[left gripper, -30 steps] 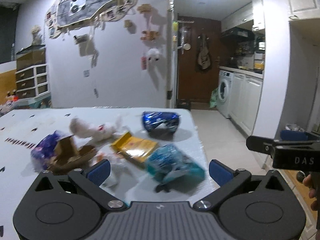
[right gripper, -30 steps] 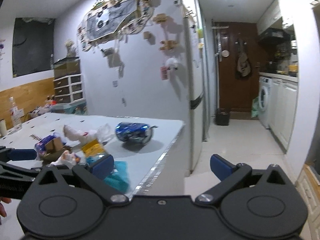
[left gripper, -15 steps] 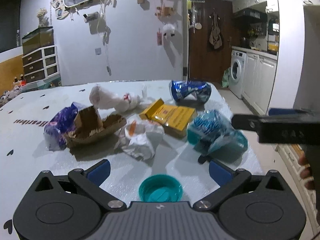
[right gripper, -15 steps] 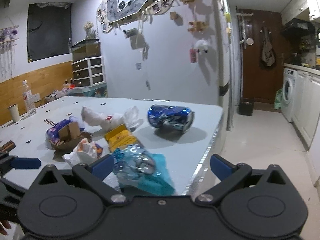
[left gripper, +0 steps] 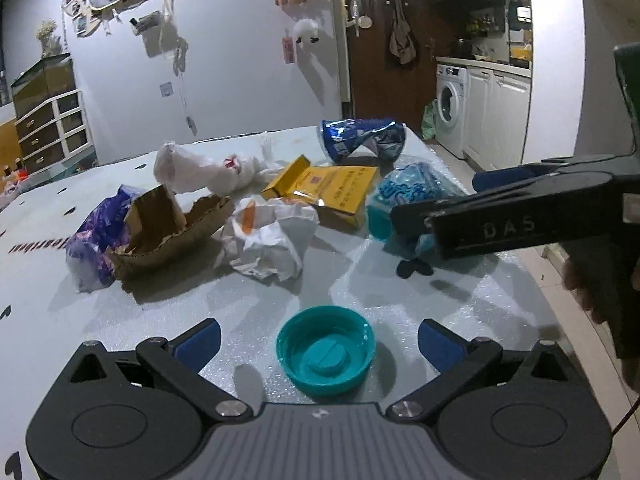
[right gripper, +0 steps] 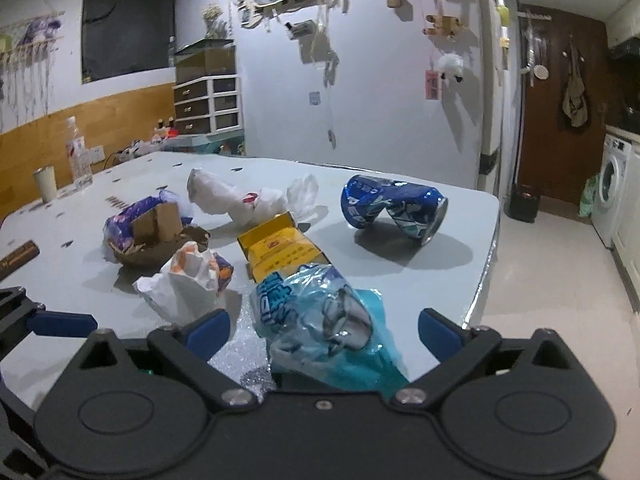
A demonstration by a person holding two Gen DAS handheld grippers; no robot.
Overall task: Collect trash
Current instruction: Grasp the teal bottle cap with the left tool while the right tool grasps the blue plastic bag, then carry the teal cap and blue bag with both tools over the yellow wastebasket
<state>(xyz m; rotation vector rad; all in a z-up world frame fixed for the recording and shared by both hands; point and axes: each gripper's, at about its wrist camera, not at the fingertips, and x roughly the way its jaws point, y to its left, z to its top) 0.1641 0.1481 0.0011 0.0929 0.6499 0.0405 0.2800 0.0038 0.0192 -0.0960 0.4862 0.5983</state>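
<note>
The crumpled teal wrapper [right gripper: 320, 320] lies on the table [right gripper: 460, 232] near its right edge, straight ahead between the right gripper [right gripper: 324, 330]'s spread fingers, which are closing without pressing it yet. The left gripper [left gripper: 318, 338], fingers apart, straddles the teal cap [left gripper: 326, 350], nothing clamped

Two fisheye views, each looking forward and slightly downward along a hand-held gripper. The left wrist view sits low and close over the desk [left gripper: 420, 304], facing the far wall and a kitchen doorway. The right wrist view looks from near the desk's [right gripper: 440, 264] right edge, angled towards the same wall. Both share the litter pile, including the crushed blue can [left gripper: 362, 140] [right gripper: 394, 212] and yellow box [left gripper: 332, 190] [right gripper: 280, 252].
</note>
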